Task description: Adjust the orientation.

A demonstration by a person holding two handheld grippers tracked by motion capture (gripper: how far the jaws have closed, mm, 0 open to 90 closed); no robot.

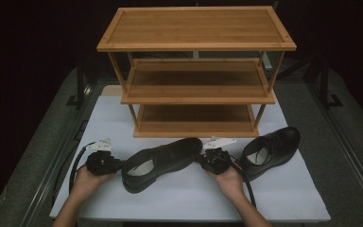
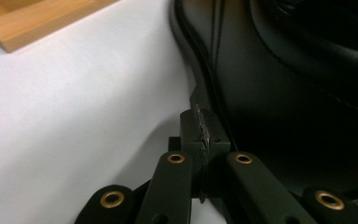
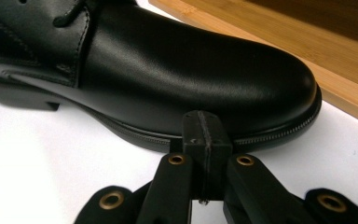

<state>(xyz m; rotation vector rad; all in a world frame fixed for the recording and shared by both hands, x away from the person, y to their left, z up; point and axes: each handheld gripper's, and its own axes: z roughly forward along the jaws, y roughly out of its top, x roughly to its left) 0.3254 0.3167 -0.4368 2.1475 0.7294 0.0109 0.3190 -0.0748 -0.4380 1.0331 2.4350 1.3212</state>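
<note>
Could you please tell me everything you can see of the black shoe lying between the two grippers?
The black shoe is a glossy, leather-looking lace-up dress shoe with a smooth rounded toe, a stitched welt, a low heel and a pale lining. It lies on the white table surface in front of the wooden rack, toe pointing right and slightly away. The left gripper, jaws shut, presses against its heel end; the right gripper, also shut, meets the sole edge at the toe. Neither clamps it.
</note>
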